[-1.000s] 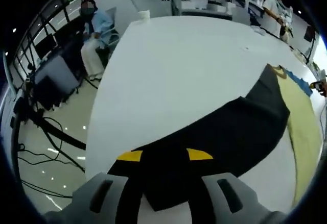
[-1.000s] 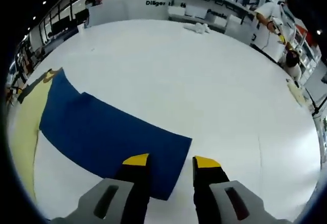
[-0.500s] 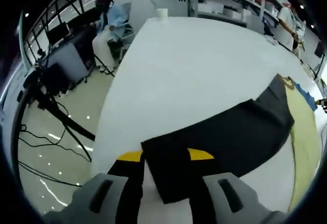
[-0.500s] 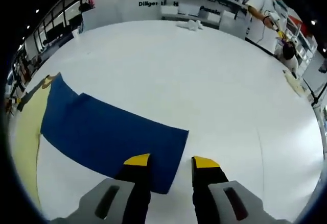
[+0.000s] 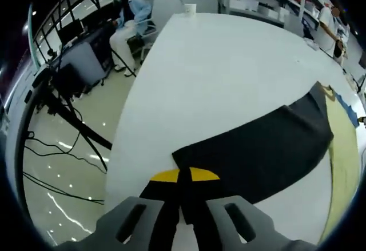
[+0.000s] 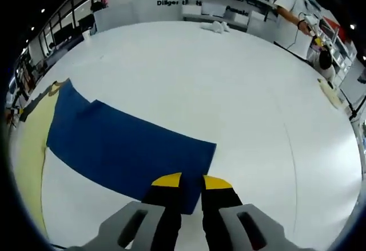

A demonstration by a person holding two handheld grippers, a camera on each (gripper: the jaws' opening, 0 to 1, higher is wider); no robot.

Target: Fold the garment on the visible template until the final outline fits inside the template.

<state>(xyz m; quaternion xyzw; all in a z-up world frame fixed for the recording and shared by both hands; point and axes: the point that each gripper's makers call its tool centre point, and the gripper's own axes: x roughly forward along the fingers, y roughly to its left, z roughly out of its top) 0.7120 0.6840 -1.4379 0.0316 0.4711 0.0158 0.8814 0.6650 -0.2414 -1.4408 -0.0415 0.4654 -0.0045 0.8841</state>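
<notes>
Lying flat on the white desk [image 5: 229, 74], the dark blue garment [image 6: 126, 148] is overlapping a yellow template [image 6: 26, 142]. Left tongs [image 5: 184, 175] are pinching its corner; right tongs [image 6: 187, 180] are closing on its end edge.

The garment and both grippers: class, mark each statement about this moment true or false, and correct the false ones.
1. The left gripper has its jaws shut on the garment's corner. True.
2. The garment looks red in the right gripper view. False: it looks blue.
3. A yellow template lies beside the garment. True.
4. The right gripper hangs wide open, far from the cloth. False: its jaws are nearly together at the cloth's edge.
5. The table is white. True.
</notes>
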